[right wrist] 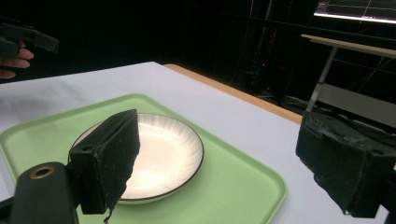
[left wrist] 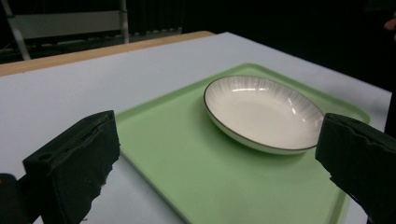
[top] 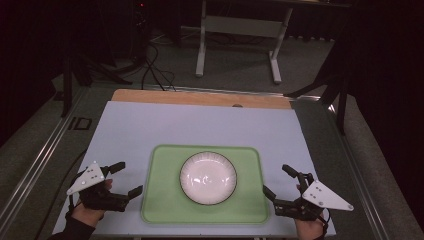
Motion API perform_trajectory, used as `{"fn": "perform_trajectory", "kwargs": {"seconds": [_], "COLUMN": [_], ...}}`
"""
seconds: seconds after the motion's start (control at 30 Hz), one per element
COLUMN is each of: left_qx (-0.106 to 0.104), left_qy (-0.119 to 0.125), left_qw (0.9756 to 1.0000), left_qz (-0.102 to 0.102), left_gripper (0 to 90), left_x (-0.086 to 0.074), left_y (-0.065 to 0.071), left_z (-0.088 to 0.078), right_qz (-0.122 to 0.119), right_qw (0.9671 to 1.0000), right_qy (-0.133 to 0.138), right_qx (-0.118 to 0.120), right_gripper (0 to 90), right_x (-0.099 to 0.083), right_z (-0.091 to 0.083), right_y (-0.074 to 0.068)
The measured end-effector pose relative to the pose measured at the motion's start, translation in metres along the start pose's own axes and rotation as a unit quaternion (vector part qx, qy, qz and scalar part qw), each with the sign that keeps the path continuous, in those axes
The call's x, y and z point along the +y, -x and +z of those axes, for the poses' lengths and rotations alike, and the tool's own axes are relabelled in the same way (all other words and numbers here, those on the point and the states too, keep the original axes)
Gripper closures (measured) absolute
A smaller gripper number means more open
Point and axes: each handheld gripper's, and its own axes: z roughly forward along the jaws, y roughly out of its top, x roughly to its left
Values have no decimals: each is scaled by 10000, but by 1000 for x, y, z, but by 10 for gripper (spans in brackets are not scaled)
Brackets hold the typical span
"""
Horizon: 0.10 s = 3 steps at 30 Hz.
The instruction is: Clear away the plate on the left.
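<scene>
A white ribbed bowl with a dark rim (top: 208,178) sits empty in the middle of a light green tray (top: 162,200) on the white table top. My left gripper (top: 127,178) rests open on the table just left of the tray, its jaws wide apart and pointing toward the tray. My right gripper (top: 277,180) stands open just right of the tray, jaws spread. In the left gripper view the bowl (left wrist: 264,113) lies ahead between the black jaws. In the right gripper view the bowl (right wrist: 161,156) sits partly behind the left jaw.
The white table top (top: 200,125) has a wooden strip (top: 200,98) along its far edge. Beyond it stand a white table frame (top: 240,40) and cables on the floor. Dark curtains close both sides.
</scene>
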Motion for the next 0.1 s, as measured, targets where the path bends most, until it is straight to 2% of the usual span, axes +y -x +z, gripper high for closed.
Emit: {"fn": "perform_trajectory", "kwargs": {"seconds": [0.1], "left_qx": [9], "left_qy": [68], "left_qw": [10000], "left_qz": [-51], "left_gripper": [2], "left_x": [0], "left_y": [-1], "left_z": [-1], "right_qz": [12], "right_qw": [10000], "right_qy": [7], "right_qx": [12], "right_gripper": [135], "right_x": [-1], "right_z": [1], "right_y": [1]}}
